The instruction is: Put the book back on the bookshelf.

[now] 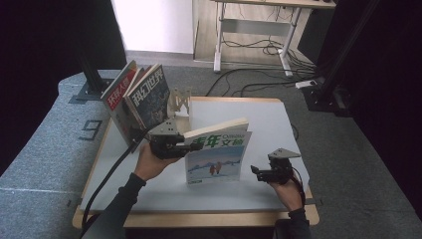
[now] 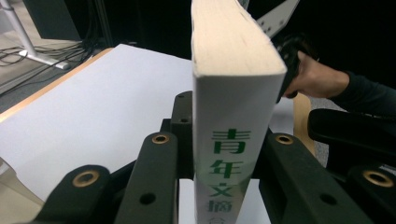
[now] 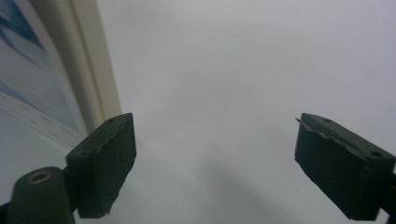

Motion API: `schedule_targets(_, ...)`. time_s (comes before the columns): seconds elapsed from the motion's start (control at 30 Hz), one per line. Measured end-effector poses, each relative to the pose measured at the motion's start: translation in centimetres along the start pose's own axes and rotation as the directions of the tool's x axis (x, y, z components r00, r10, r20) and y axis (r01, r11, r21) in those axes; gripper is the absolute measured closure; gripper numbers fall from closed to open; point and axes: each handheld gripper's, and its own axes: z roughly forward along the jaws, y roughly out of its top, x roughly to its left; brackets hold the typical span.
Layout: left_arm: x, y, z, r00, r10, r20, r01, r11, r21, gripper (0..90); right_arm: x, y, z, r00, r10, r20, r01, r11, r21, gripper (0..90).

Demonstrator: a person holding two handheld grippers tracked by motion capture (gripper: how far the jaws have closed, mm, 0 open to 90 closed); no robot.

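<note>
Left gripper (image 1: 185,144) clamps upright magazine's (image 1: 219,162) spine, long axis vertical; right gripper (image 1: 260,172) open.

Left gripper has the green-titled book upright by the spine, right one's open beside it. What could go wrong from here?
1. The book is clamped only at its spine by the left gripper; the free cover edge may sag or fan open.
2. The right gripper stands open, holding nothing, so nothing steadies the book's far edge.
3. The leaning magazines and wooden rack sit close behind; swinging the book back might knock them.
</note>
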Motion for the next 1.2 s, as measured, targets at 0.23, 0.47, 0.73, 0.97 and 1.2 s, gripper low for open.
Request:
schedule_targets(0.23, -0.1, 0.0, 0.1, 0.9999, -0.006, -0.01, 0.005, 1.0, -0.005, 73.6, -0.6, -1.9, 1.5, 0.9987, 0.044, 0.025, -0.045, 0.997, 0.067, 1.4)
schedule_targets(0.47, 0.0, 0.0, 0.2, 0.9998, -0.015, -0.014, 0.015, 0.9998, -0.015, 73.7, -0.7, -3.0, 2.4, 0.9984, 0.04, 0.039, -0.044, 0.994, 0.1, 0.0)
schedule_targets(0.73, 0.3, 0.0, 0.5, 0.9987, -0.047, -0.022, 0.046, 0.9985, -0.028, 73.8, -0.7, -3.1, 2.5, 0.9984, 0.039, 0.041, -0.043, 0.994, 0.1, 0.0)
schedule_targets(0.97, 0.7, 0.2, 0.7, 0.9955, -0.089, -0.033, 0.088, 0.9952, -0.043, 74.1, -0.7, -3.1, 2.5, 0.9984, 0.04, 0.04, -0.044, 0.994, 0.1, 0.0)
schedule_targets(1.2, 0.9, 0.7, 0.4, 0.9919, -0.112, -0.06, 0.109, 0.9932, -0.04, 74.2, -0.7, -3.1, 2.5, 0.9983, 0.042, 0.04, -0.046, 0.994, 0.1, 0.0)
